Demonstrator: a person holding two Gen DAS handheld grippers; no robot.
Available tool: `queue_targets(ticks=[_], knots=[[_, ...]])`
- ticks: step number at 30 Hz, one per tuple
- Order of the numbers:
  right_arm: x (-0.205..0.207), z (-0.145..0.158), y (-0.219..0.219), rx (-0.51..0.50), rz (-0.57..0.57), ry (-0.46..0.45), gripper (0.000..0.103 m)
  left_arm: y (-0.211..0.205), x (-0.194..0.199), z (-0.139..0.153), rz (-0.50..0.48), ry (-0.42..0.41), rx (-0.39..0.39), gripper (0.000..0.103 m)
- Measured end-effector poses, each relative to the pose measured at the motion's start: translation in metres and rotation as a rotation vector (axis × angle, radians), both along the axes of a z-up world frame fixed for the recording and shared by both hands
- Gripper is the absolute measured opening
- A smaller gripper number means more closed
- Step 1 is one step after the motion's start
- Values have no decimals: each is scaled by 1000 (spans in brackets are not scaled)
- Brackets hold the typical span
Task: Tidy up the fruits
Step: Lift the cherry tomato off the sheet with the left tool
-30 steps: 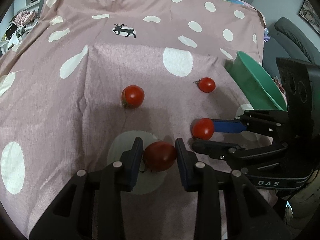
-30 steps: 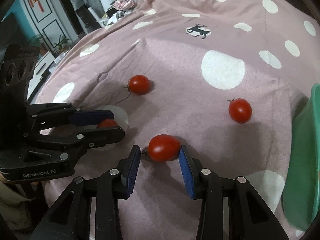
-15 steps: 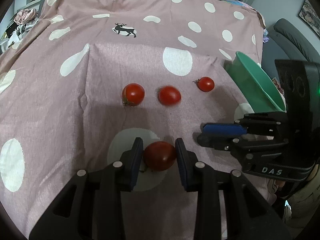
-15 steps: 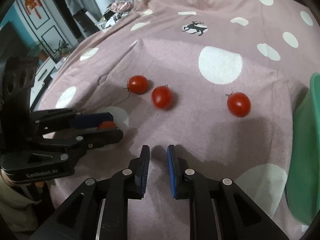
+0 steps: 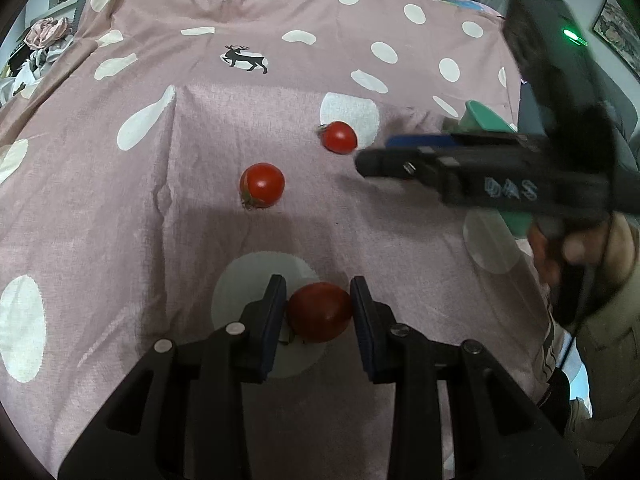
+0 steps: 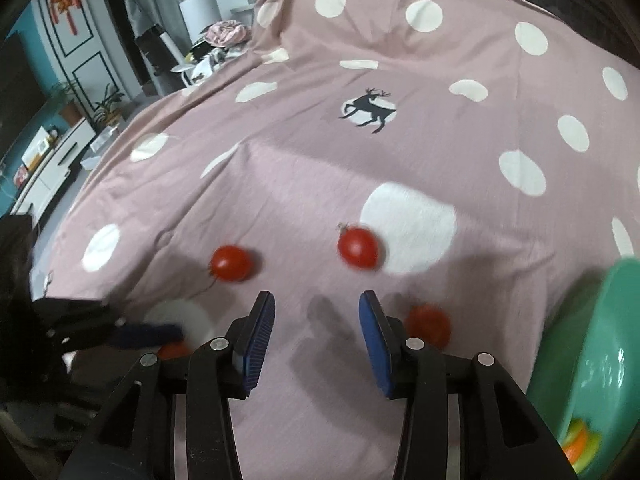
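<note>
From my left wrist feed, the left gripper (image 5: pixel 319 314) is clamped on a dark red tomato (image 5: pixel 320 312), its ribbed blue pads (image 5: pixel 275 320) pressed against both sides of the smooth, round skin. The fruit sits over a white dot of the cloth, low and close to the camera.

The surface is a soft pink cloth (image 5: pixel 120 200) with white polka dots and a small black deer print (image 5: pixel 245 58); the weave looks matte and slightly creased, with a fold line running down the left of centre.

Two more tomatoes lie loose on it: a glossy one with a green calyx (image 5: pixel 262 185) near the middle, and a smaller one (image 5: pixel 339 137) further back at the edge of a large white dot. They are well apart from each other, with bare cloth between them.

On my right wrist feed, the right gripper (image 6: pixel 316 338) stands open, its jaws spread wide with nothing between them. A blurred tomato (image 6: pixel 427 326) lies just beside its right finger, on the outside. Right of that rises the smooth, curved wall of a green plastic bowl (image 6: pixel 592 344), with something orange and yellow inside at the bottom corner. The cloth ahead of the right gripper is open up to the two loose tomatoes.
</note>
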State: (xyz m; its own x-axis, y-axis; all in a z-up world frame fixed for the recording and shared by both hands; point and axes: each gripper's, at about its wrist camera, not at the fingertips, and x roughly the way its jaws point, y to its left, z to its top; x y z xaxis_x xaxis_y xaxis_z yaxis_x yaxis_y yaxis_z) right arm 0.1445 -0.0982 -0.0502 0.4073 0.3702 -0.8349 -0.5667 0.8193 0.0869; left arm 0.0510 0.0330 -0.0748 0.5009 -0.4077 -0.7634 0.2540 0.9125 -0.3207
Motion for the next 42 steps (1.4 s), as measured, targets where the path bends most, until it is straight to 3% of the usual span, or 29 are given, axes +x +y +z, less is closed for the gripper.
queue_targets(ticks=[7, 13, 14, 16, 20, 29, 42], knots=[[34, -15, 8, -87, 1, 6, 44, -1, 0, -1, -6, 1, -13, 33], [53, -27, 17, -96, 14, 30, 44, -1, 1, -1, -11, 3, -23, 33], [53, -28, 19, -104, 14, 23, 43, 0, 1, -1, -11, 3, -24, 33], [54, -28, 20, -125, 11, -2, 30, 0, 1, -1, -12, 3, -28, 33], [52, -26, 14, -101, -5, -6, 30, -1, 1, -1, -10, 2, -29, 33], [4, 2, -5, 34, 16, -9, 30, -1, -3, 4, 3, -1, -24, 32], [-71, 18, -32, 166, 6, -24, 30, -8, -18, 26, 3, -39, 2, 32]])
